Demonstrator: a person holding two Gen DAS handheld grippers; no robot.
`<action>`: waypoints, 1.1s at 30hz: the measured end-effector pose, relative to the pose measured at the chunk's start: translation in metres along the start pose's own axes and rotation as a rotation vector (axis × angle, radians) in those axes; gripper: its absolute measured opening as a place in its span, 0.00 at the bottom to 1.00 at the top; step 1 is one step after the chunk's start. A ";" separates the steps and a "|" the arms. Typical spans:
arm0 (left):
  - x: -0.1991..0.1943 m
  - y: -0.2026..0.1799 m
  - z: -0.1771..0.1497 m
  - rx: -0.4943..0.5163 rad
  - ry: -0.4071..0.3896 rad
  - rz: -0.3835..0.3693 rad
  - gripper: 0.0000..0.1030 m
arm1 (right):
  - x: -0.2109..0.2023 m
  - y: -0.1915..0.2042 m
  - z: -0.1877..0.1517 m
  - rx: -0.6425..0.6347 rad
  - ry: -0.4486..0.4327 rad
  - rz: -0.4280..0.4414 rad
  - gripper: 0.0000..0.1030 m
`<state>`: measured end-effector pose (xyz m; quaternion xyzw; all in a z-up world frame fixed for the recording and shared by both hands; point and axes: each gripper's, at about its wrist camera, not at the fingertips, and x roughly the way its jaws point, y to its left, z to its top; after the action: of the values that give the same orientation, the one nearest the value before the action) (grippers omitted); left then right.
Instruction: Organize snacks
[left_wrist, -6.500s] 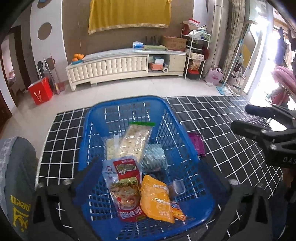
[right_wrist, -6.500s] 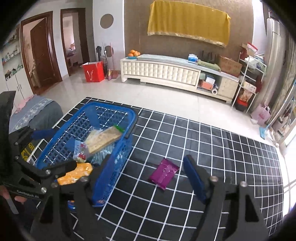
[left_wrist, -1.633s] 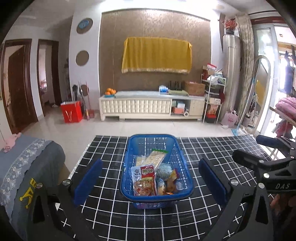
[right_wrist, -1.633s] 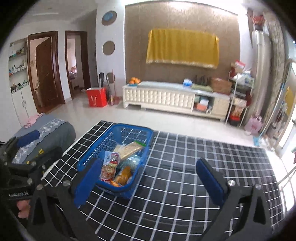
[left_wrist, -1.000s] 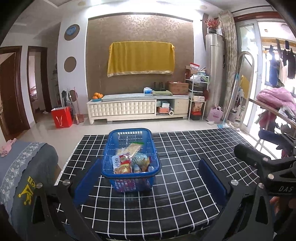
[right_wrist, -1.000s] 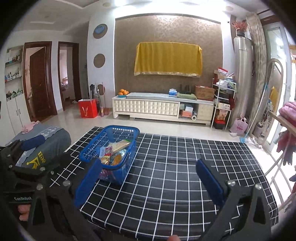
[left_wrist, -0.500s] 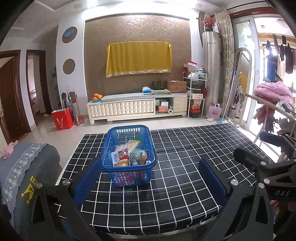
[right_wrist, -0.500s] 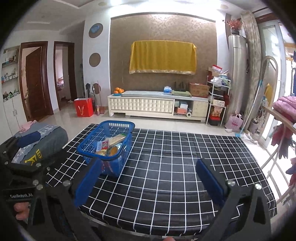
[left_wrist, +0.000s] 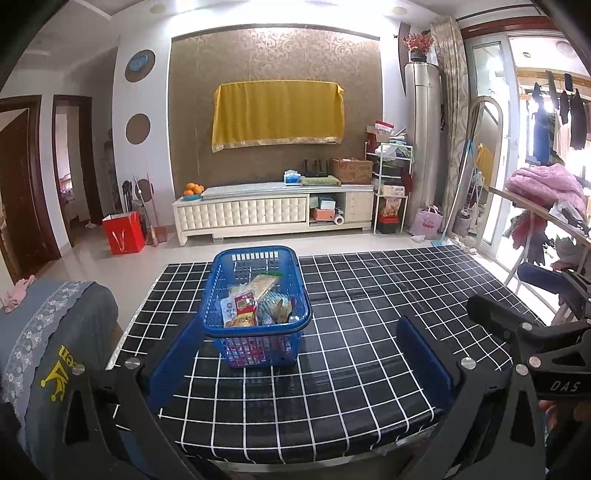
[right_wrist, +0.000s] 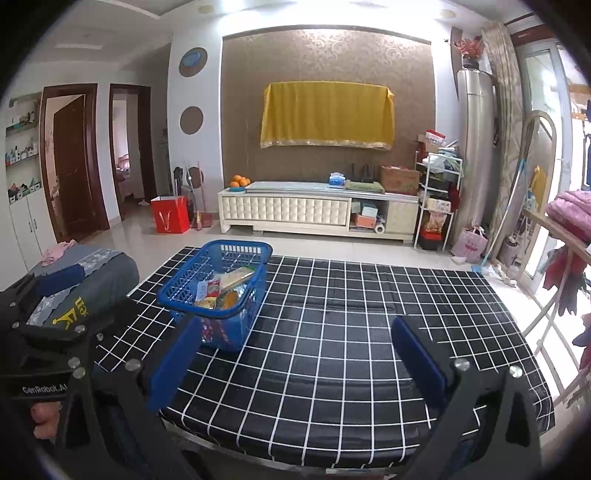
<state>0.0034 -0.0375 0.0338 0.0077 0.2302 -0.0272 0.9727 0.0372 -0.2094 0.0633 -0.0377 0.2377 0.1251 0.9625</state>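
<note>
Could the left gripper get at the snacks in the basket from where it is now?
Probably yes: the left gripper is open and empty, the basket stands open-topped ahead on the table, and nothing lies between, though it is held well back.

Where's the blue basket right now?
The blue basket sits on the black checked table, left of centre in both wrist views, snack packets inside, ahead of the left gripper, untouched.
</note>
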 end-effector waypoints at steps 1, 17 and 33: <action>0.000 0.000 0.000 0.000 0.001 0.000 1.00 | 0.000 0.000 0.000 0.001 0.001 -0.001 1.00; 0.000 0.000 0.000 -0.008 0.015 -0.015 1.00 | 0.001 -0.001 -0.002 0.003 0.024 0.012 1.00; 0.002 -0.005 0.001 -0.007 0.022 -0.024 1.00 | 0.000 -0.004 -0.004 0.020 0.034 0.017 1.00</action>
<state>0.0051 -0.0422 0.0336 0.0017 0.2409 -0.0378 0.9698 0.0366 -0.2140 0.0598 -0.0283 0.2556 0.1301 0.9576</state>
